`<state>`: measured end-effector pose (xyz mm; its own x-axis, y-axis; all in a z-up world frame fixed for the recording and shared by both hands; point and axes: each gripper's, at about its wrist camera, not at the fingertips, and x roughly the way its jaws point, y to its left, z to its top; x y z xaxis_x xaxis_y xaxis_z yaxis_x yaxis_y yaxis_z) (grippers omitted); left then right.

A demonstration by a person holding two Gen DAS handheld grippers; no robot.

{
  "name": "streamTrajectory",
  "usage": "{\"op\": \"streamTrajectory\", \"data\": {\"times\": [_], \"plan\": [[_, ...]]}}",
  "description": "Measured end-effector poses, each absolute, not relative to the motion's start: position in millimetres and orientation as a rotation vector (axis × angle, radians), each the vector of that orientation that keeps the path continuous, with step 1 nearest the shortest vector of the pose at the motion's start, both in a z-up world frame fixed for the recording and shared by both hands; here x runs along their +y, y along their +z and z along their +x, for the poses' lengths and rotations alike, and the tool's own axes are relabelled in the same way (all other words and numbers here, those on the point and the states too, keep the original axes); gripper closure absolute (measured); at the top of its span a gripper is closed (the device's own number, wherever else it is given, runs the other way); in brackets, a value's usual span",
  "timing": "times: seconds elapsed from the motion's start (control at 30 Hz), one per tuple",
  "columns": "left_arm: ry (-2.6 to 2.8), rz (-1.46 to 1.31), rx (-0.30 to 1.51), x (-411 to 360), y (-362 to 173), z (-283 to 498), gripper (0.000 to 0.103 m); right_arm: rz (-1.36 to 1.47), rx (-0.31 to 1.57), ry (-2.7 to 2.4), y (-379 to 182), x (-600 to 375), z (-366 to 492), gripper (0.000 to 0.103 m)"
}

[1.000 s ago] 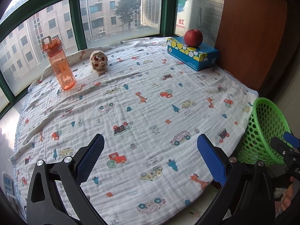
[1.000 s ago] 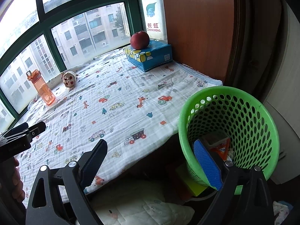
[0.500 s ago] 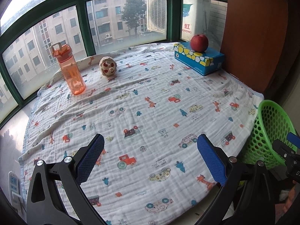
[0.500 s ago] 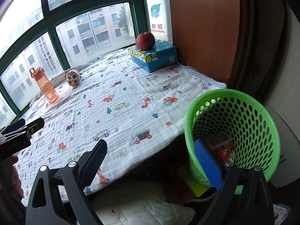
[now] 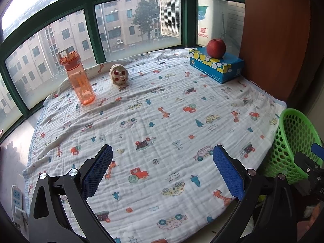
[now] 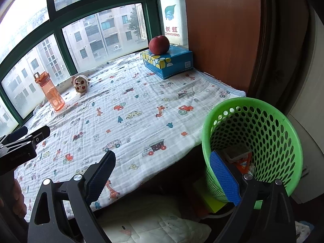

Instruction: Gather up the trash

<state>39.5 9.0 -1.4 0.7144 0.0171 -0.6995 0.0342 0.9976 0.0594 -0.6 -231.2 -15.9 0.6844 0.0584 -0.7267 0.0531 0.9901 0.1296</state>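
Fingers spread wide, empty, on left gripper [image 5: 162, 169] over blanket [image 5: 162, 111] and right gripper [image 6: 166, 177]. Green basket [image 6: 263, 117] beside the blanket's edge holds orange wrapper [image 6: 243, 163].

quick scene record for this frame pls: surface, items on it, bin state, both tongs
surface: printed blanket over a window ledge
bottle: orange water bottle, upright, near the window
toy: small plush toy, beside the bottle, apart from it
box: blue tissue box, far corner
fruit: red apple on the box
bin: green basket off the blanket's edge, wrappers inside
left tongs: open, empty
right tongs: open, empty
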Motion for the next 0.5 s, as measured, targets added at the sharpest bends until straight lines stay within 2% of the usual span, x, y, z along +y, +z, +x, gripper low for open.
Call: {"op": "streamTrajectory", "data": {"times": [0.5], "plan": [[-0.033, 0.077, 0.756, -1.8, 2.0, 35.3, 0.005, 0.15, 0.811, -0.014, -13.7, -236.0, -4.9, 0.012]]}}
